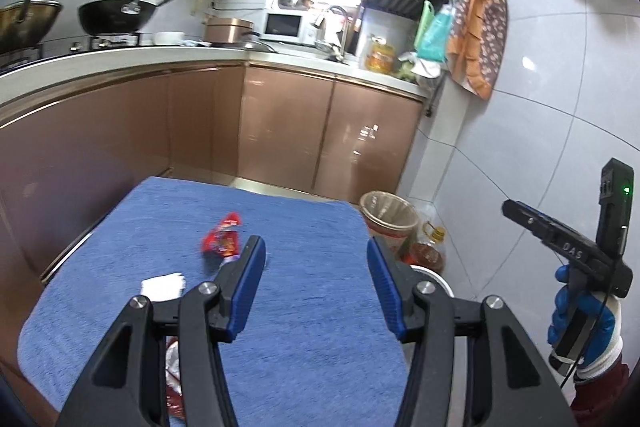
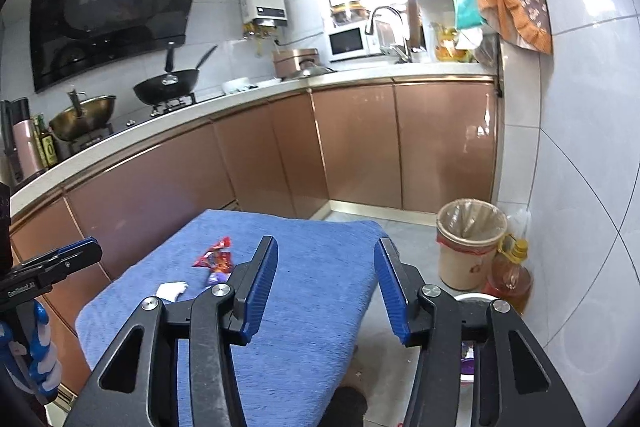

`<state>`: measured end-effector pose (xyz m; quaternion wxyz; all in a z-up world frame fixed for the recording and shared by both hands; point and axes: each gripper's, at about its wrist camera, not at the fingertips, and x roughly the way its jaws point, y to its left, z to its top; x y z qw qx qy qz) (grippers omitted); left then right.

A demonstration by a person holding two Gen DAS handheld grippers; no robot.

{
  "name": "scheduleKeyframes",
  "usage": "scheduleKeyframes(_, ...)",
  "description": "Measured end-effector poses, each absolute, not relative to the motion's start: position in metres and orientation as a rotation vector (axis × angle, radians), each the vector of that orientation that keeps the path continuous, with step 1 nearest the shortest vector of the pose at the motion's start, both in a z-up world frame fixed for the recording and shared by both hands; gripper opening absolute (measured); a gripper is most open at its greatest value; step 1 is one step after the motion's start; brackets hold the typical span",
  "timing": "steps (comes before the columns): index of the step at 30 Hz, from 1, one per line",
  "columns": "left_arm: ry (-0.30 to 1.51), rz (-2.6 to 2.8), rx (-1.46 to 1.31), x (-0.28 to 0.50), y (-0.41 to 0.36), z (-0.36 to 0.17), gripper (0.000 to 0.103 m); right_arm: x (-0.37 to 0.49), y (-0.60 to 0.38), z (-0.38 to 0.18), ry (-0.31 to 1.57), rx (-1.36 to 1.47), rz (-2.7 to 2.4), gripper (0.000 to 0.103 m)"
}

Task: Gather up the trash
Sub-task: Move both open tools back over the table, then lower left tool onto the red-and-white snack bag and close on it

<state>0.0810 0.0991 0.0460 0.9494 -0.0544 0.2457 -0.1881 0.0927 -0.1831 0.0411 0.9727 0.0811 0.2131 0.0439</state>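
Left gripper: jaws parted, nothing between the blue pads, hanging above the blue towel that covers the table. Right gripper: same state, jaws apart and empty, over the right part of the towel with its right finger out past the towel's edge, above the floor.

From the left wrist view I can see my right hand, blue glove, holding the other tool's handle off to the right, near the tiled wall.

Trash on the towel:
- Red wrapper, crumpled, lying on the towel ahead of my left gripper's left finger, partly hidden by that finger's tip. From the right wrist view it sits left of the right gripper's left finger.
- White paper scrap, nearer me and to the left of the red wrapper, close to it but apart.
- Something red and silvery shows under the left gripper's frame at the towel's near edge; I cannot tell what it is.

Bin: round, tan, lined with a clear bag, on the floor to the right of the table's far corner, near the wall. An amber oil bottle stands just beside it on the wall side. A white round container sits on the floor nearer me, mostly hidden behind the right gripper.

Background: brown cabinets under a pale counter, black wok on the stove.
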Motion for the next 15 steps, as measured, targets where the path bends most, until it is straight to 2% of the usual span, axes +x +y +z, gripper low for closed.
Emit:
scheduleKeyframes(8,0.482,-0.296,-0.140,0.064,0.138,0.043,0.052,0.082,-0.167,0.048,0.399,0.156,0.125,0.054)
scheduleKeyframes(15,0.469,-0.227,-0.145,0.053,0.159,0.034,0.058,0.078,-0.157,0.048,0.386,0.167,0.147,0.056)
